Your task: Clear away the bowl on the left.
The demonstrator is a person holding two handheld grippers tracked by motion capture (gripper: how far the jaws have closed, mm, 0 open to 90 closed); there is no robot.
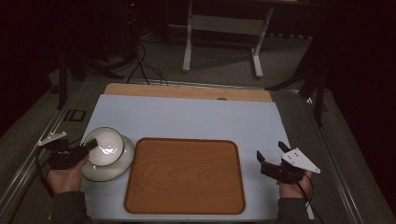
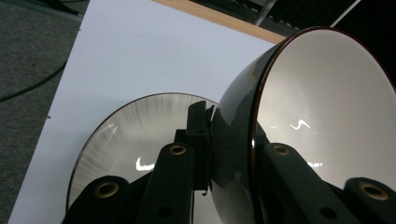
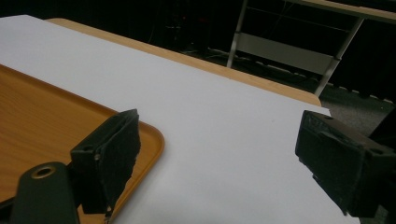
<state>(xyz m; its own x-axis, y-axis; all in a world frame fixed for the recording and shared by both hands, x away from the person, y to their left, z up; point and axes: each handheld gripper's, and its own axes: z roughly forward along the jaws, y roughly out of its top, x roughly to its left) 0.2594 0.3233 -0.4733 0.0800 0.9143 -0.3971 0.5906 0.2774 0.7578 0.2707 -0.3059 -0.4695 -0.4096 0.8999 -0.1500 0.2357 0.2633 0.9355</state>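
White glazed bowl [image 1: 105,146]: tilted, rim clamped by left gripper [image 1: 88,147] above white plate [image 1: 122,163]; left gripper view adds dark rim line. Right gripper [image 3: 219,172]: jaws apart, empty, beside wooden tray [image 1: 185,176].

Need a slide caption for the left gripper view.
Left tool clamps tilted white bowl's rim above a plate.

A dim lab: black curtains, floor cables [image 1: 140,65], white table frame [image 1: 224,28]
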